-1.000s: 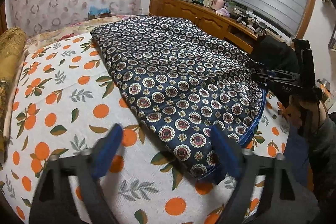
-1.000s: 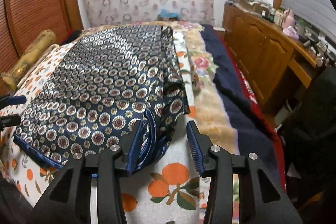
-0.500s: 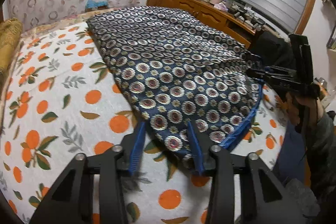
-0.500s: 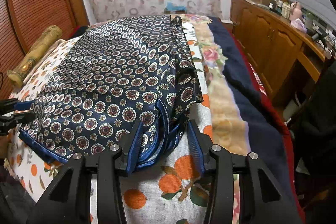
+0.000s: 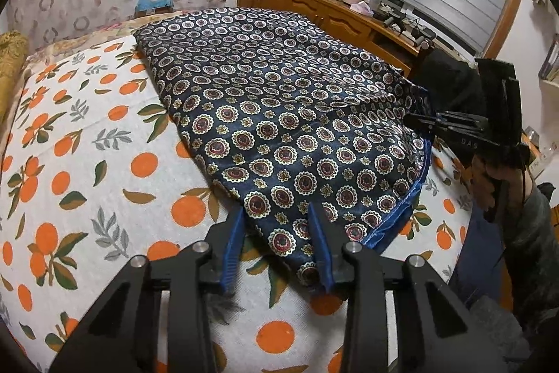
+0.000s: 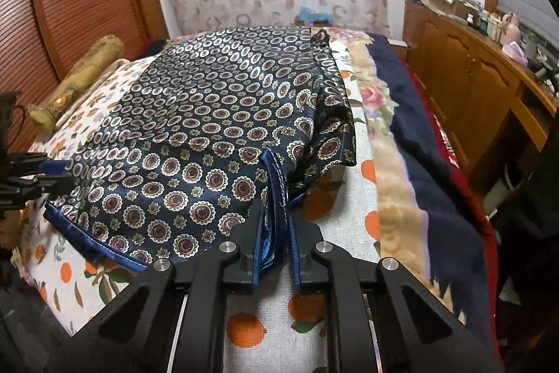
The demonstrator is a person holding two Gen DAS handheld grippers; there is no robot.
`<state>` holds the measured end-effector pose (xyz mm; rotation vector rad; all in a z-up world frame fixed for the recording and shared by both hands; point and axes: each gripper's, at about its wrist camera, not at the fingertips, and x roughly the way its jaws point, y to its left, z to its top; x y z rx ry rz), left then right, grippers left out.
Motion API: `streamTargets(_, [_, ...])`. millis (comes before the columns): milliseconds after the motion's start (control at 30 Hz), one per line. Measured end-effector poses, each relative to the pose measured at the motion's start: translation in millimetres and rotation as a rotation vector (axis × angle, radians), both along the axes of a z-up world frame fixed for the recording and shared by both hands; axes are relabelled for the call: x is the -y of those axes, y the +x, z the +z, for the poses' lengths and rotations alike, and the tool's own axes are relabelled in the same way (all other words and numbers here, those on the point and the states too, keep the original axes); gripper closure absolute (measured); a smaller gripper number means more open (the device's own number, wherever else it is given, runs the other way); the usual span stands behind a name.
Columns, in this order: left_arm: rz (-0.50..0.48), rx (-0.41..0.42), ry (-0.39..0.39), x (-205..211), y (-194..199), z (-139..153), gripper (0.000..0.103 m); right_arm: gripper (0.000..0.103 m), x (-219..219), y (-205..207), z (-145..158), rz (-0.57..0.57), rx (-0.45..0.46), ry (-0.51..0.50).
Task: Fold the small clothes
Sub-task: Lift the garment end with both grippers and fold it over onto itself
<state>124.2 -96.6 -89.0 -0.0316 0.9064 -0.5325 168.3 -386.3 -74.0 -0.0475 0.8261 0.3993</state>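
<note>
The navy patterned garment (image 5: 279,114) lies folded on the orange-print sheet (image 5: 87,163). The right gripper (image 6: 274,233) is clenched on its blue-trimmed corner and bears the letters "DAS". The left gripper (image 5: 276,233) straddles the near corner, jaws parted.

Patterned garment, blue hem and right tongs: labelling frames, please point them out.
patterned garment (image 5: 279,100), left wrist view, top panel.
blue hem (image 6: 277,179), right wrist view, stitched edge.
right tongs (image 6: 274,215), right wrist view, between fingertips.
</note>
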Motion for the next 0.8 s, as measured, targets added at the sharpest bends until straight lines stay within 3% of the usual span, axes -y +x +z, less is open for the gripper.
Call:
streamTargets(200, [-0.013,0.006,-0.017,-3.3,2.0,4.8,0.099,0.1,1.4,-5.0,9.2,-0.004,0.036,0.035])
streamTargets(533, [0.015,0.124,-0.069,-12.2,1.5,43.2,0.103,0.101,3.5,-2.0,43.2,0.001,0.125,0.113])
streamTargets(800, [0.077,0.182,-0.123,-32.0,42.6,76.1,0.103,0.101,-4.8,22.5,79.8,0.026,0.201,0.123])
